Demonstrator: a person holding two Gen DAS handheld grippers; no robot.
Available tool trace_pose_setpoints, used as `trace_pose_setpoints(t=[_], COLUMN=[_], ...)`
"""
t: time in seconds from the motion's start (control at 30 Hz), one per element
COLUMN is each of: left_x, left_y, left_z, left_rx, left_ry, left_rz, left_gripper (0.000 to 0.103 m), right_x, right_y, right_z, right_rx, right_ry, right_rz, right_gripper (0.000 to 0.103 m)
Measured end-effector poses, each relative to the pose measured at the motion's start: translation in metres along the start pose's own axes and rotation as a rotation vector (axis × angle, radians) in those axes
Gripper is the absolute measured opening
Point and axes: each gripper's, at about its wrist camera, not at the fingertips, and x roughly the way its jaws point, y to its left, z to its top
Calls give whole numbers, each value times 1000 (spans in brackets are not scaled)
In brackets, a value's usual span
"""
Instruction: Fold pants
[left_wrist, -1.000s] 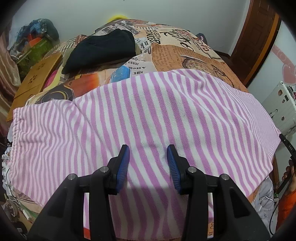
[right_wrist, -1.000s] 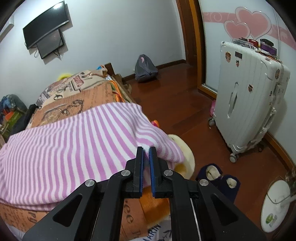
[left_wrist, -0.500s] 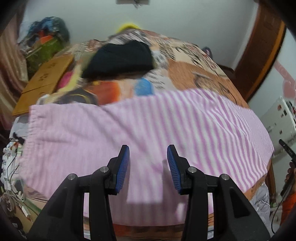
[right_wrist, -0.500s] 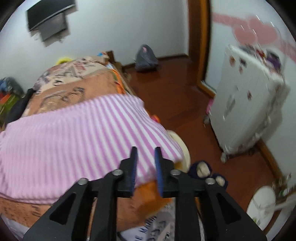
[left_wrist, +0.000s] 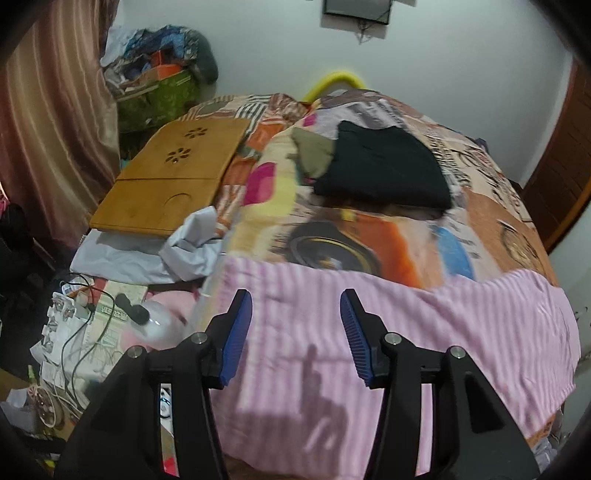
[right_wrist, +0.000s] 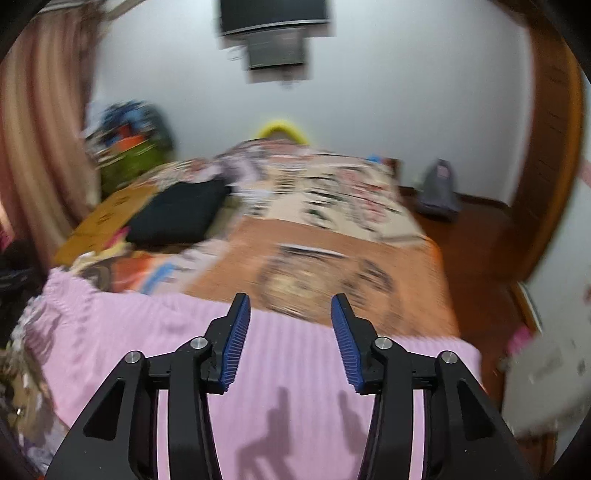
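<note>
The pants (left_wrist: 388, 332), pink-striped, lie flat across the near edge of the bed (left_wrist: 369, 229). The right gripper (right_wrist: 290, 338), pinched at their hem a second ago, now hangs apart and empty (a fold seems finished); the left gripper (left_wrist: 295, 332) stays spread. At 12 o'clock lie black clothes (left_wrist: 384, 166); at 10, a wooden tray (left_wrist: 170, 177). Nothing blocks.

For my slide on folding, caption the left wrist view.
Open left gripper hovers above pink striped pants spread across the patterned bedspread.
</note>
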Motion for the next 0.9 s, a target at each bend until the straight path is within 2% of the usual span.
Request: trace_pose_setpoints(t=[0.07, 0.27, 0.5, 0.6, 0.77, 0.9], left_x=[15, 66, 91, 94, 88, 77], left_y=[14, 37, 33, 30, 23, 23], left_z=[4, 8, 8, 8, 6, 8], left_rx=[-17, -41, -16, -4, 36, 49], left_ry=[23, 122, 162, 163, 130, 86], left_rz=[-10, -55, -127, -157, -169, -146], left_gripper=[51, 51, 50, 35, 31, 30], right_x=[18, 87, 154, 179, 198, 202], right_y=[29, 103, 147, 160, 180, 187], right_z=[10, 29, 26, 20, 2, -2], right_rx=[-52, -192, -293, -327, -410, -419], right_ry=[18, 146, 318, 417, 557, 567], right_rz=[57, 228, 324, 366, 416, 421], right_gripper=[51, 51, 51, 50, 29, 19])
